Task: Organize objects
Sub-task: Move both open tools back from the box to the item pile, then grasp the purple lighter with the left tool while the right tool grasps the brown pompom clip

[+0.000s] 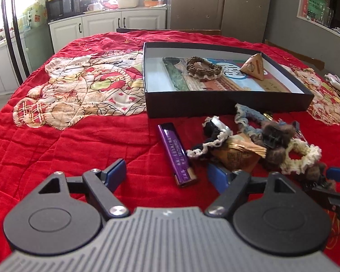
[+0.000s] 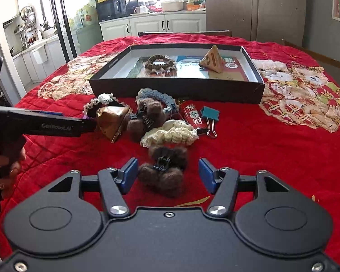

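the black box sits on the red quilt with a brown scrunchie and a pyramid packet inside. only the right view shows the red lighter and teal binder clip before the box; only the left view shows the purple lighter, lying between the left gripper's wide jaws. the right gripper stands half open, pads clear of the furry brown claw clip between them.

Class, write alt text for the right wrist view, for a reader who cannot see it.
The right gripper hovers open around a fuzzy brown hair claw on a red quilt. Beyond lie scrunchies, a teal binder clip and a black box holding a brown scrunchie.
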`<state>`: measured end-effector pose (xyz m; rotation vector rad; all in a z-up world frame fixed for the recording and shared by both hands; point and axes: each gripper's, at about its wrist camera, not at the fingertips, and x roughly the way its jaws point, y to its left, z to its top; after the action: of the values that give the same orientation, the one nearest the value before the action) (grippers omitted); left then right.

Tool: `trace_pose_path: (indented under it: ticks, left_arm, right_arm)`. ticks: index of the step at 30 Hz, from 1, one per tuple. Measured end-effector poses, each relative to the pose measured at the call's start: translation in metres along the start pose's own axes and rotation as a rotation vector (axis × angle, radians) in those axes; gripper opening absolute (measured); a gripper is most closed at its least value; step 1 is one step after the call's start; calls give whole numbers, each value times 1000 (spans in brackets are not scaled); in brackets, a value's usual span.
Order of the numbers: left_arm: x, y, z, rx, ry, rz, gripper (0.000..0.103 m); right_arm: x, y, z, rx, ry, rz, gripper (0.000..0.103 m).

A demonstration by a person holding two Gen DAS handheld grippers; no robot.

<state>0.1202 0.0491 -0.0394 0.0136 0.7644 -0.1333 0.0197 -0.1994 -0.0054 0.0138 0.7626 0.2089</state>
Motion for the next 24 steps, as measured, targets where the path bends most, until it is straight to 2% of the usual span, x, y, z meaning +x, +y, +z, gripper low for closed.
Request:
trace_pose_path:
  ticks: [9, 14, 20, 24]
  left_arm:
    - [15, 4, 8, -20, -14, 36, 71]
    - [19, 3, 11, -25, -21, 31, 55]
    - [18, 5, 11, -29, -28, 17, 24]
    - [16, 8, 11, -45, -23, 6, 23]
  right_arm:
    - [11, -3, 0, 2, 31, 5, 49]
    - [14, -1, -1, -7, 34, 9, 41]
    - [12, -5, -1, -1, 29, 12, 39]
    - [11, -6, -1, -7, 25, 11, 39]
